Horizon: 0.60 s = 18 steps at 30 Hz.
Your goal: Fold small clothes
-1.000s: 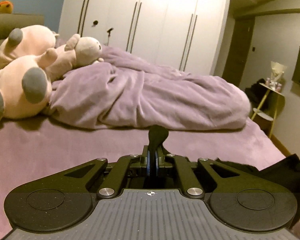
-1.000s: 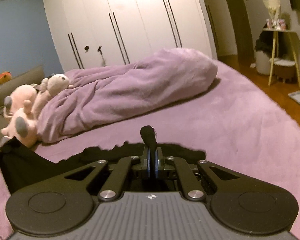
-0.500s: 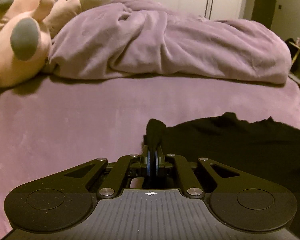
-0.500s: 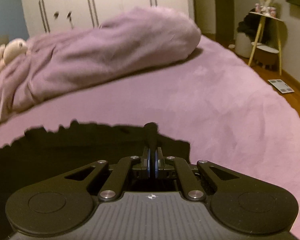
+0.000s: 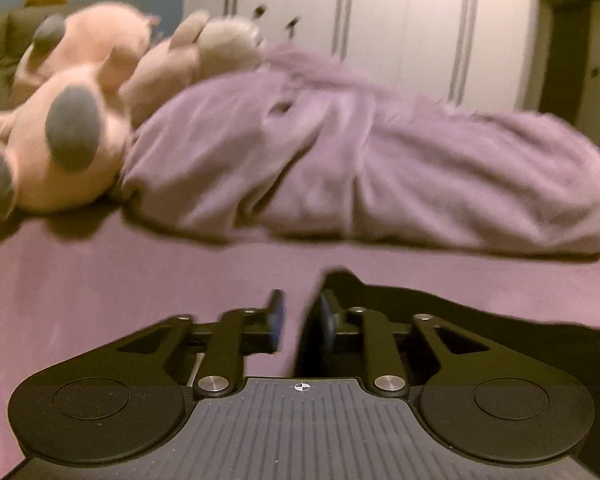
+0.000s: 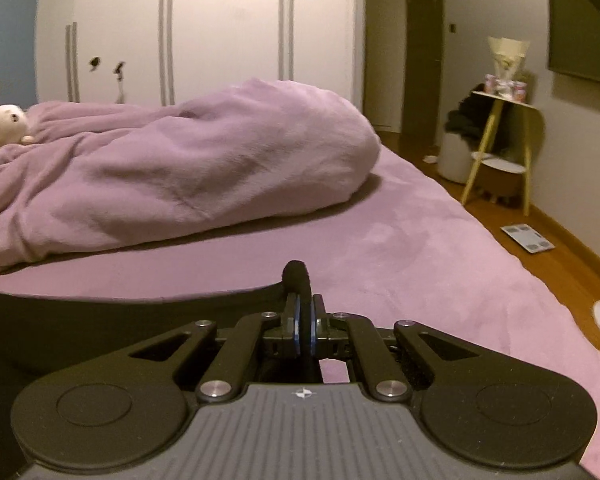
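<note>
Purple bed (image 6: 440, 248), heaped duvet (image 5: 380, 172) at back, 2 plush toys (image 5: 72, 136) beside it (blurred), black garment (image 6: 120, 320) flat on bed, right gripper (image 6: 304, 320) pinching its corner, left gripper (image 5: 300, 316) fingers apart at its other edge

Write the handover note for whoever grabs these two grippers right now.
Left gripper: open, nothing between its fingers; the black garment lies just to its right on the purple bed.
Right gripper: shut on the black garment, pinching a bunched edge.
Done: garment laid on the bed.
Left: release the right side, then finish and tidy the fold; how far it is folded cannot be told.
</note>
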Motion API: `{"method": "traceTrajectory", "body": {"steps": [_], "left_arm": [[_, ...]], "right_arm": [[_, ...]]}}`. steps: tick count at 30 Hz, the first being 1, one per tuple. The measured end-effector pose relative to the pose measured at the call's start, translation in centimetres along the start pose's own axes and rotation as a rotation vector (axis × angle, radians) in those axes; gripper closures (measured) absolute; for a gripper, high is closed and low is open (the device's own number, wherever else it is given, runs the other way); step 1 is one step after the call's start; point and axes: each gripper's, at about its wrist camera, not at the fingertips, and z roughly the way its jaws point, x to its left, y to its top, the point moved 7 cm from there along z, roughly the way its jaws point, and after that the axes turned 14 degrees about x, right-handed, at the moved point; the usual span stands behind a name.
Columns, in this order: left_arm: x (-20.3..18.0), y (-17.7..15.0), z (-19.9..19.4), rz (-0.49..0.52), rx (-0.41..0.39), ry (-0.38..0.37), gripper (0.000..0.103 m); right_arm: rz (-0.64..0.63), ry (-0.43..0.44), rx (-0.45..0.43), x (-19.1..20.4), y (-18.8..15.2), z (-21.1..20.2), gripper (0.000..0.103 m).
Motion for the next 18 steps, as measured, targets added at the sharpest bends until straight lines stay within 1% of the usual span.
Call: {"method": "traceTrajectory", "body": {"steps": [1, 2, 3, 4, 5, 6, 7, 8, 9, 10, 11, 12, 14, 16, 18], "left_arm": [[0.0, -0.6, 0.2, -0.010, 0.030, -0.029, 0.074], [0.0, -1.5, 0.2, -0.011, 0.060, -0.079, 0.072], [-0.1, -2.3, -0.1, -0.002, 0.076, -0.114, 0.068], [-0.4, -3.3, -0.5, 0.012, 0.086, -0.128, 0.065], [-0.8, -4.3, -0.9, 0.037, 0.093, -0.139, 0.065], [-1.4, -5.5, -1.3, 0.067, 0.104, -0.161, 0.062], [-2.0, -6.4, -1.5, 0.089, 0.117, -0.184, 0.056], [-2.6, -7.6, -1.5, 0.120, 0.137, -0.200, 0.054], [-3.1, -8.5, -1.3, 0.156, 0.157, -0.194, 0.054], [-3.4, -9.3, -1.1, 0.188, 0.168, -0.170, 0.054], [-3.7, -10.0, -0.7, 0.221, 0.172, -0.136, 0.054], [-3.7, -10.4, -0.5, 0.246, 0.166, -0.117, 0.054], [-3.4, -10.5, -0.6, 0.270, 0.136, -0.091, 0.054], [-2.7, -10.4, -0.8, 0.252, 0.139, -0.075, 0.054], [-1.8, -10.4, -1.2, 0.222, 0.148, -0.068, 0.053]], "right_arm": [[0.012, -0.009, 0.012, -0.2, -0.2, 0.2, 0.096], [0.025, -0.005, 0.023, -0.4, -0.6, 0.1, 0.095], [0.035, 0.024, 0.036, -0.5, -1.3, -0.1, 0.094], [0.035, 0.051, 0.051, -0.5, -2.0, -0.4, 0.094], [0.026, 0.083, 0.065, -0.3, -2.8, -0.7, 0.094], [0.008, 0.126, 0.081, 0.3, -3.9, -1.2, 0.094], [-0.016, 0.173, 0.096, 1.0, -5.1, -1.8, 0.094], [-0.041, 0.218, 0.111, 1.8, -6.3, -2.3, 0.094], [-0.076, 0.266, 0.130, 2.8, -7.8, -2.8, 0.094], [-0.102, 0.291, 0.141, 3.4, -8.9, -3.2, 0.094], [-0.134, 0.297, 0.154, 3.9, -10.0, -3.3, 0.093], [-0.170, 0.274, 0.167, 4.1, -11.1, -3.1, 0.093], [-0.187, 0.243, 0.147, 3.4, -12.1, -3.2, 0.093], [-0.162, 0.182, 0.135, 1.4, -12.0, -3.3, 0.095], [-0.096, 0.174, 0.142, -0.8, -11.8, -3.3, 0.102]]}}
